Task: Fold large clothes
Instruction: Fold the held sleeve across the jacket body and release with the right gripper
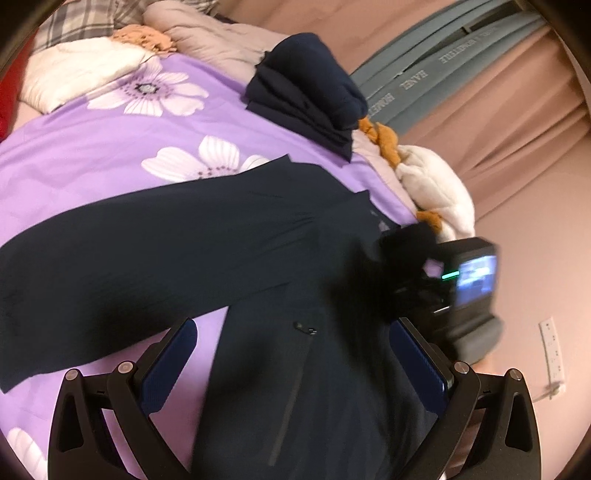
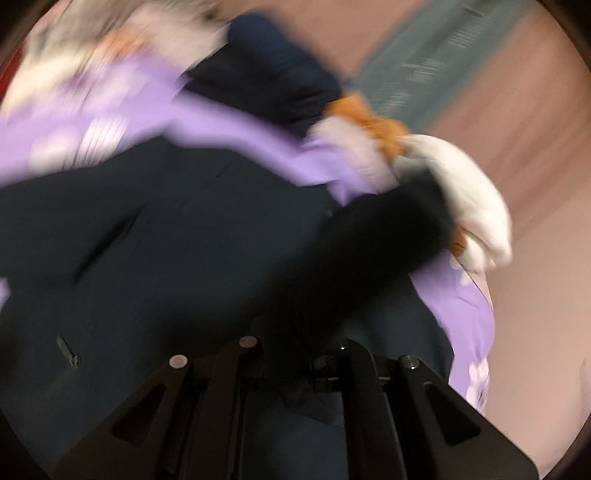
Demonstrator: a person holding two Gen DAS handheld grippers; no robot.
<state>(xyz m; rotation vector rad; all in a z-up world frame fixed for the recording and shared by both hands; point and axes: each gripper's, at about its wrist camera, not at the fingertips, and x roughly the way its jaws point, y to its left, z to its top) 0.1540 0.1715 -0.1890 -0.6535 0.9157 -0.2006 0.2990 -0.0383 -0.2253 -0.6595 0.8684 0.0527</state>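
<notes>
1. Lying across the purple floral bedspread (image 1: 92, 147) is a large dark navy garment (image 1: 221, 251) with a zip pocket, one long sleeve reaching out to the left and its body running toward the near edge of the left wrist view.
2. The left gripper (image 1: 291, 365) hovers just above the garment's body with its jaws spread wide; the blue ribbed pads (image 1: 170, 365) stand well apart and hold nothing.
3. Far left on the bed sit a white quilted cushion (image 1: 77, 74) and, behind it, a grey plaid fabric (image 1: 81, 18).
4. A peach crumpled cloth (image 1: 144, 37) lies just right of that cushion, at the far edge of the bedspread.
5. Farther right, a folded stack of dark navy clothes (image 1: 310, 96) rests at the far right part of the bed, apart from the spread garment.
6. Just right of the stack, a white quilted blanket with orange trim (image 1: 432, 181) hangs over the bed's right edge.
7. The right gripper (image 2: 291, 350) appears at the right of the left wrist view, blurred, with a lit screen on its body, at the garment's right edge.
8. In the right wrist view, which is heavily blurred, the right gripper's fingers sit drawn together and a dark strip of the garment (image 2: 147, 240) rises from between them, so it appears clamped on the fabric.
9. Pink curtains (image 1: 498, 92) and a grey-green printed band of cloth (image 1: 424, 74) fill the far right.
</notes>
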